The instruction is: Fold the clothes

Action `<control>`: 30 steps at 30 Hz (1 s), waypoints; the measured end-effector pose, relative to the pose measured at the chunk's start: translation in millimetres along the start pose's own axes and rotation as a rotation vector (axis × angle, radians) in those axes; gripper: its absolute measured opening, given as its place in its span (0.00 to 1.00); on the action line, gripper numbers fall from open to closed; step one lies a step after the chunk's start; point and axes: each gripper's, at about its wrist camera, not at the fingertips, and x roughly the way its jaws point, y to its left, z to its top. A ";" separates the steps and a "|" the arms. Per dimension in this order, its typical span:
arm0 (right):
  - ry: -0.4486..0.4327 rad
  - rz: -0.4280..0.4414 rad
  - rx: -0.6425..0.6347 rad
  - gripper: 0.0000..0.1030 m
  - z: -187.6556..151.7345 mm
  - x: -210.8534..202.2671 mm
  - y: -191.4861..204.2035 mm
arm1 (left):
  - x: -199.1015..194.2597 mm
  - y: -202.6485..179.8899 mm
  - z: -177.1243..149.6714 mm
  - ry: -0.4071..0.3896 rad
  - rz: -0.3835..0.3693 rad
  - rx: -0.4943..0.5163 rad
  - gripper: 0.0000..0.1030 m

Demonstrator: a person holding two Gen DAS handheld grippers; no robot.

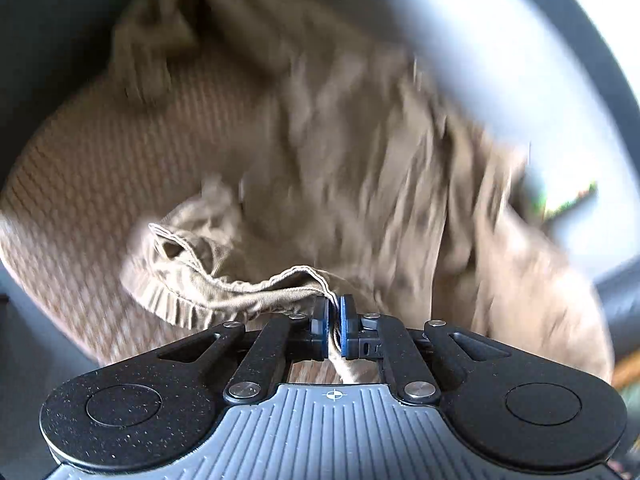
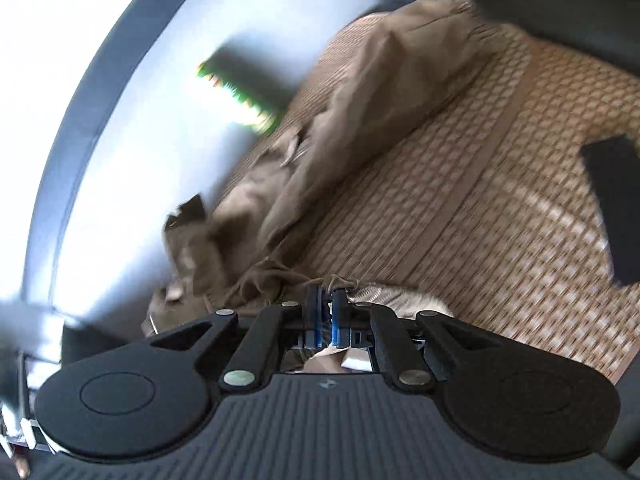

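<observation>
A pair of khaki trousers (image 1: 360, 152) lies crumpled on a woven brown mat (image 1: 100, 168). Its gathered elastic waistband (image 1: 208, 284) is lifted at the near end. My left gripper (image 1: 334, 316) is shut on the waistband's edge, with cloth pinched between the blue pads. In the right wrist view the same trousers (image 2: 360, 92) stretch away across the mat (image 2: 480, 220). My right gripper (image 2: 326, 312) is shut on a bunched bit of the khaki cloth. Both views are blurred by motion.
A dark flat object (image 2: 612, 204) lies on the mat at the right. A grey padded edge (image 2: 72, 128) runs along the mat's left side with bright light beyond. A dark cushion (image 2: 560, 12) borders the far end.
</observation>
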 end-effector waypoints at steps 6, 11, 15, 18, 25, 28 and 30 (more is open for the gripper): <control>0.080 0.057 -0.031 0.05 -5.9 7.5 -3.1 | -28.1 31.5 75.9 -0.324 0.173 -0.170 0.00; 0.226 0.124 -0.119 0.05 -33.7 18.7 12.4 | 0.3 67.0 119.3 -0.335 0.421 -0.245 0.00; 0.476 0.088 -0.190 0.08 -71.7 46.3 21.2 | 12.2 54.8 108.9 -0.215 0.349 -0.096 0.25; 0.529 0.040 -0.254 0.13 -86.8 50.8 26.0 | 18.5 33.4 91.3 -0.117 0.267 0.057 0.26; 0.454 0.043 -0.312 0.32 -67.3 17.1 58.3 | 41.9 -46.2 83.3 -0.047 0.114 0.330 0.46; 0.369 0.104 -0.381 0.33 -49.7 3.1 88.2 | 58.9 -96.7 89.4 -0.036 0.048 0.420 0.47; 0.303 0.145 -0.407 0.37 -33.9 -1.7 107.2 | 70.2 -130.7 91.9 -0.025 0.011 0.477 0.48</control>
